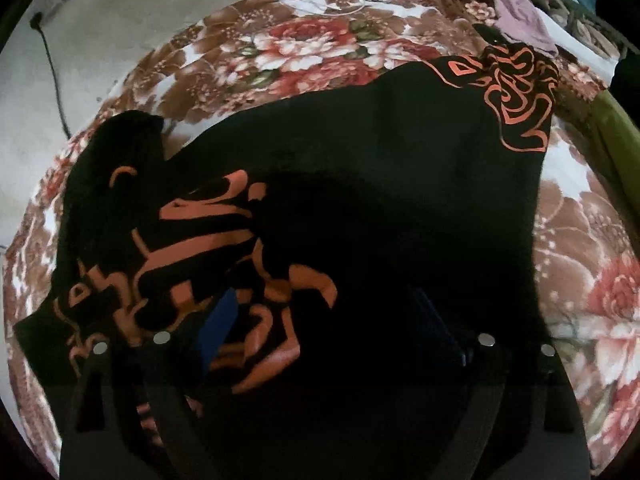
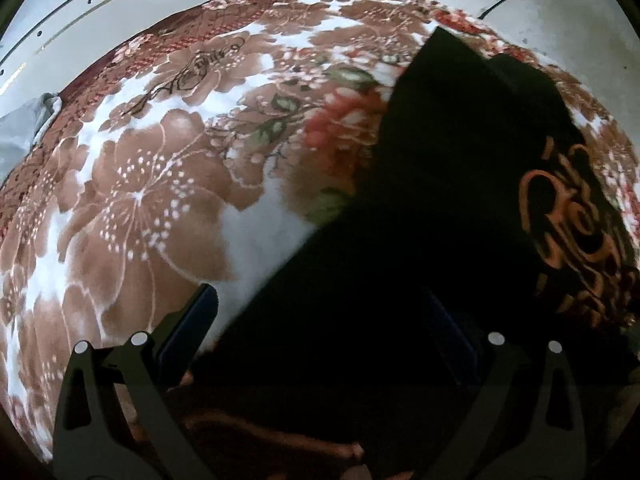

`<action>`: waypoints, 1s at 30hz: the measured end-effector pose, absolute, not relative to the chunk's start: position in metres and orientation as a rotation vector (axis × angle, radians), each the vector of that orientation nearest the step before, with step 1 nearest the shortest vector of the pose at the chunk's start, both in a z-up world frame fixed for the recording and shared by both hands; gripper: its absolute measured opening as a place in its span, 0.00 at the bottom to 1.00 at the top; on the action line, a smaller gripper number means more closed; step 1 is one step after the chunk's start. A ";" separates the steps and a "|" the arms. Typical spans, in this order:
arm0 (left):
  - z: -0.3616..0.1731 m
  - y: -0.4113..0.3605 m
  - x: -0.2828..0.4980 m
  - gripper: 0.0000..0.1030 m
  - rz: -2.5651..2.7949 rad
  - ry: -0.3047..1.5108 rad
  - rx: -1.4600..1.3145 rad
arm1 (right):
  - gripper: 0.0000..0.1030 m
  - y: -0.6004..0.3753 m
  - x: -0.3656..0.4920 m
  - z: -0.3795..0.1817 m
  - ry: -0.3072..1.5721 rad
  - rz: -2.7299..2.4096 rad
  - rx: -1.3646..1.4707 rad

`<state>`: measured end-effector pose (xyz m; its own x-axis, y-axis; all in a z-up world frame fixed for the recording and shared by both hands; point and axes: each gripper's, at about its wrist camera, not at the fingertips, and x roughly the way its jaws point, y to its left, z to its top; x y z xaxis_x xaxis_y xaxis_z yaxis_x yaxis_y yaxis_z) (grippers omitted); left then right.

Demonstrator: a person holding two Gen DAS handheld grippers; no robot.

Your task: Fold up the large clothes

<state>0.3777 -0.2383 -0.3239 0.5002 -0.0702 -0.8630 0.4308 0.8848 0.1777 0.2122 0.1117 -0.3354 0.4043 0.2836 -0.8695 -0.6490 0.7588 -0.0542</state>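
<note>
A large black garment with orange lettering lies spread on a floral blanket. In the left wrist view my left gripper hovers just above the printed part; its blue-padded fingers stand wide apart, open, with only flat cloth below them. In the right wrist view the same black garment fills the right half, one straight edge running diagonally. My right gripper is open over that edge, its left finger above the blanket and its right finger dark against the black cloth.
A lilac cloth and other clothes are heaped at the blanket's far right, beside an olive-green fabric. A pale floor with a black cable lies beyond the blanket. White furniture borders the blanket's far edge.
</note>
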 end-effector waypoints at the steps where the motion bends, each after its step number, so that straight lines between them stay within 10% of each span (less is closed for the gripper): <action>1: -0.316 -0.239 0.373 0.86 -0.311 1.012 0.386 | 0.95 0.107 0.210 -0.333 0.990 0.605 -0.419; 17: -0.118 -0.172 0.368 0.95 -0.153 0.800 0.516 | 0.96 -0.058 0.212 -0.295 0.949 0.567 -0.616; 30: -0.275 0.041 0.375 0.95 0.019 1.073 0.189 | 0.95 -0.168 0.399 -0.303 1.036 0.364 -0.285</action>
<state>0.3754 0.0411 -0.2749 0.4788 0.1073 -0.8713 0.0764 0.9836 0.1631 0.3986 -0.1679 -0.3033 0.4586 0.1585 -0.8744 -0.4233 0.9041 -0.0581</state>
